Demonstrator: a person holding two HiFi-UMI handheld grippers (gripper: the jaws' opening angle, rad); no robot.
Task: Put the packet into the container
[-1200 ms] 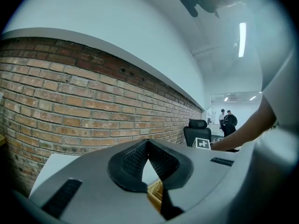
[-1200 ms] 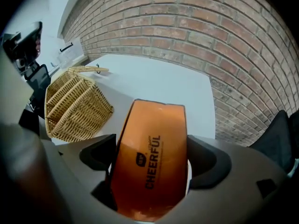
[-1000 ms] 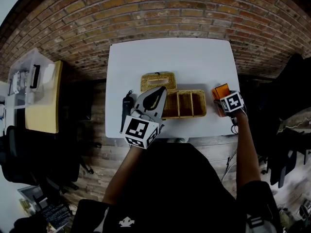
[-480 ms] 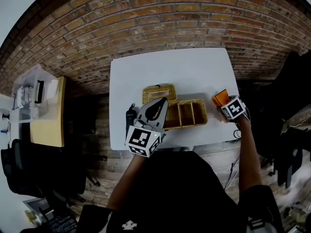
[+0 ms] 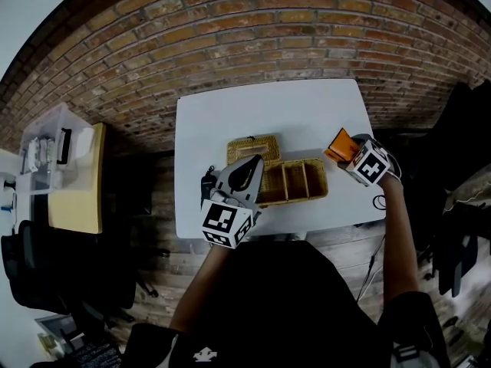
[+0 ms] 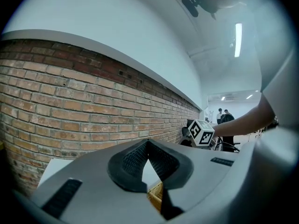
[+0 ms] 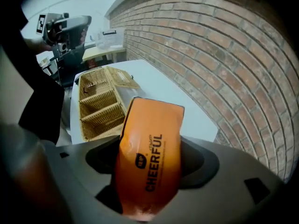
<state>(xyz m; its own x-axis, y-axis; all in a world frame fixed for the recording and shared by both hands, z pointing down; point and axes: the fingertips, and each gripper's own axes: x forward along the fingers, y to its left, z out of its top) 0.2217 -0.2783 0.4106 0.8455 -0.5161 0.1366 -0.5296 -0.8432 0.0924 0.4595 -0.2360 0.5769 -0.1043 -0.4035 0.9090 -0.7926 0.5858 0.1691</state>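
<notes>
An orange packet (image 5: 338,144) printed "CHEERFUL" (image 7: 152,125) hangs above the white table's (image 5: 261,106) right edge. My right gripper (image 5: 345,150) (image 7: 150,161) is shut on it; its jaws have just been closing, and the pads now press on both of its sides. The wicker container (image 5: 292,199) (image 7: 83,107), with three compartments, lies left of the packet, with a flat wicker lid (image 5: 252,142) behind its left end. My left gripper (image 5: 251,164) (image 6: 148,146) is shut, its tips at the container's left end. A bit of wicker shows below its pads.
A black pen-like object (image 5: 205,182) lies on the table left of my left gripper. A clear plastic box (image 5: 46,133) stands on a yellow stand (image 5: 77,182) far left. A brick wall runs along behind the table. People stand far off in the left gripper view.
My right gripper has lifted the orange packet off the table's right edge and rolled it, moving slightly up the picture. The left gripper has kept still.
</notes>
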